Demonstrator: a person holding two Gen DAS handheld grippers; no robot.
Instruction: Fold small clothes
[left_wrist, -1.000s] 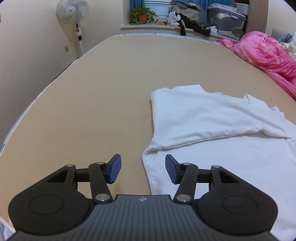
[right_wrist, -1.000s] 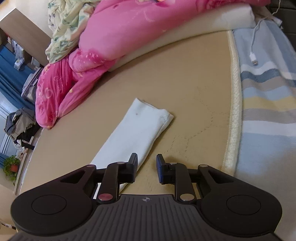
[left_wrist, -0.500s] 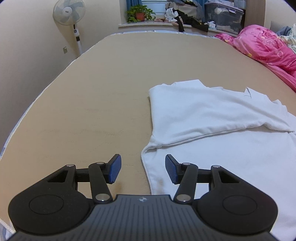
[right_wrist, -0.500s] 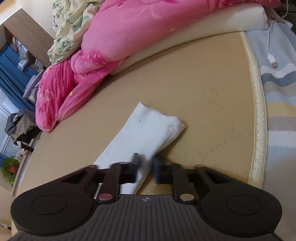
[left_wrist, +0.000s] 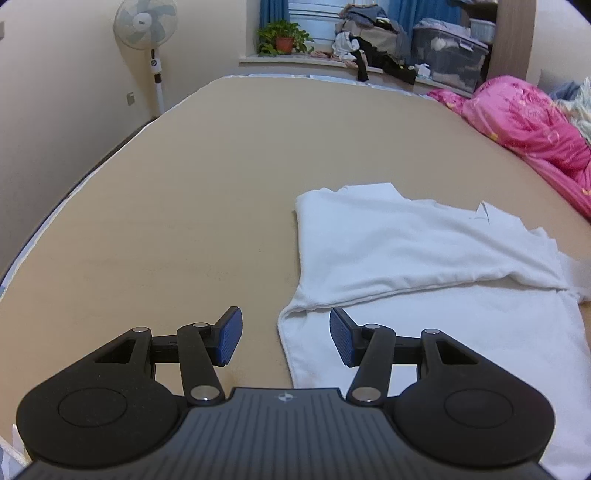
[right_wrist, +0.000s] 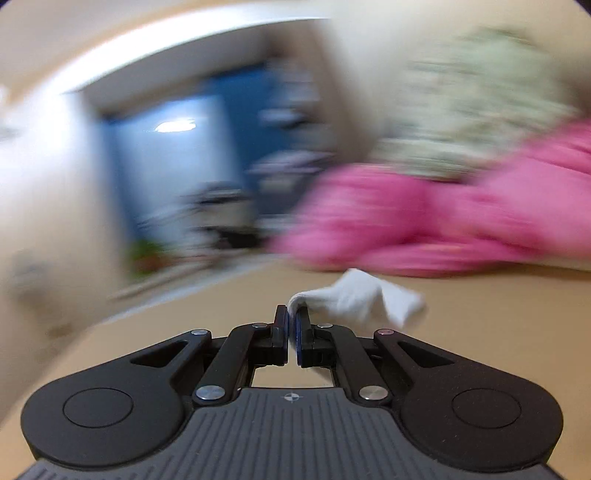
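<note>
white garment partly folded on bed, right tool pinching its sleeve, left tool spread wide

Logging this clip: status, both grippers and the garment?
Left gripper open, over shirt edge, holding nothing. Right gripper shut on sleeve, lifted off bed; view blurred. Nothing in the way.
</note>
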